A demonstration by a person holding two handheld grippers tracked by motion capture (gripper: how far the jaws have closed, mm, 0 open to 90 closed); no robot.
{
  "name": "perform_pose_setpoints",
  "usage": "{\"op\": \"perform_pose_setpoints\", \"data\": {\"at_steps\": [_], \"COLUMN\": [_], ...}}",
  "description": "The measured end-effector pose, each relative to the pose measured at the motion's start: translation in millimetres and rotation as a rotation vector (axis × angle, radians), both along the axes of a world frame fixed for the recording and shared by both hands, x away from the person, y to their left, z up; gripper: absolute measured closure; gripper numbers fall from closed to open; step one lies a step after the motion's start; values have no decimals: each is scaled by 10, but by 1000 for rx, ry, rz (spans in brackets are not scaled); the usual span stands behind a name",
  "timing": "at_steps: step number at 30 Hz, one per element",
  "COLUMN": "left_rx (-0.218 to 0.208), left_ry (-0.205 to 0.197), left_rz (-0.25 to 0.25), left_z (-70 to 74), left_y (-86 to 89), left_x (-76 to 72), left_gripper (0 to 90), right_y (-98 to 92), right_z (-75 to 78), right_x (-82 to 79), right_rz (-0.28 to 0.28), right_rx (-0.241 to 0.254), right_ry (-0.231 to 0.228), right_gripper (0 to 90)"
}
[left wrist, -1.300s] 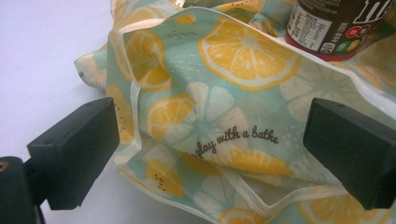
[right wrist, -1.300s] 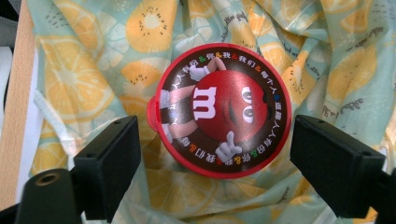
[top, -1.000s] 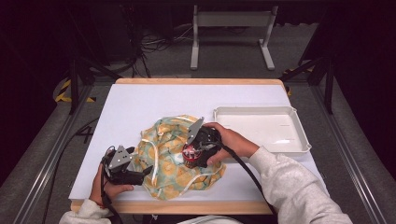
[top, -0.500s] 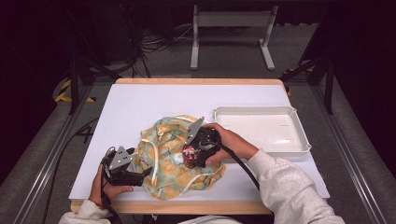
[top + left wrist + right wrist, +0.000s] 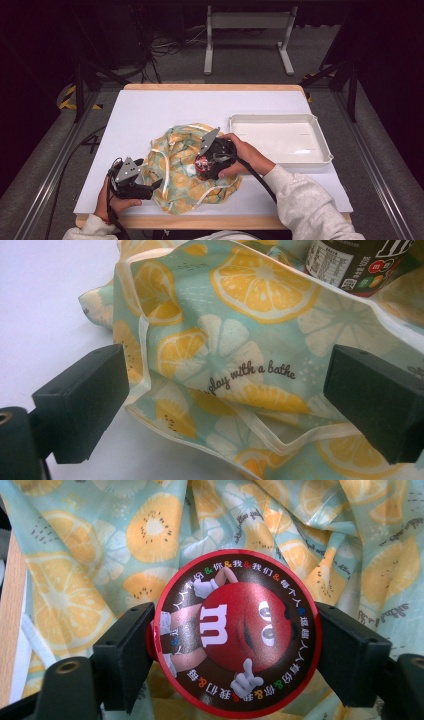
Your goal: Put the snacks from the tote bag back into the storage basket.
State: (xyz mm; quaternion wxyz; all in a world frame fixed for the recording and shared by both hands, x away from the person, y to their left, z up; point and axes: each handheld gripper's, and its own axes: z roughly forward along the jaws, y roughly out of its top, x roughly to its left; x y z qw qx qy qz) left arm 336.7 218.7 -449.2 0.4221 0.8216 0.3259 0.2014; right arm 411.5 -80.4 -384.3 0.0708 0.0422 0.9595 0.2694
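Red-lidded jar [image 5: 235, 632] amid lemon-print bag [image 5: 75, 570]

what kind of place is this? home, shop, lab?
Most likely a lab recording station, not a home: a white-topped table boxed in by metal rails, dark surroundings, loose cables on the floor, and a person holding a cabled gripper in each hand.
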Motion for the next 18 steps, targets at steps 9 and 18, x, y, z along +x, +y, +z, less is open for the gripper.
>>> {"op": "perform_pose_setpoints", "data": {"at_steps": [9,18], "left_rx": [-15,-6], "left_ry": [-3,-2], "left_rz": [-3,-2], "left_z": [13,11], "left_y": [-4,-9], "left_x": [-12,-8], "left_gripper": [52,52], "right_y": [-30,-52], "right_z": [-15,-7], "right_x": [-43,-64], "right_rz": [-27,-41], "right_rx": [29,52], "right_ry": [2,5], "right_gripper": [236,237]}}
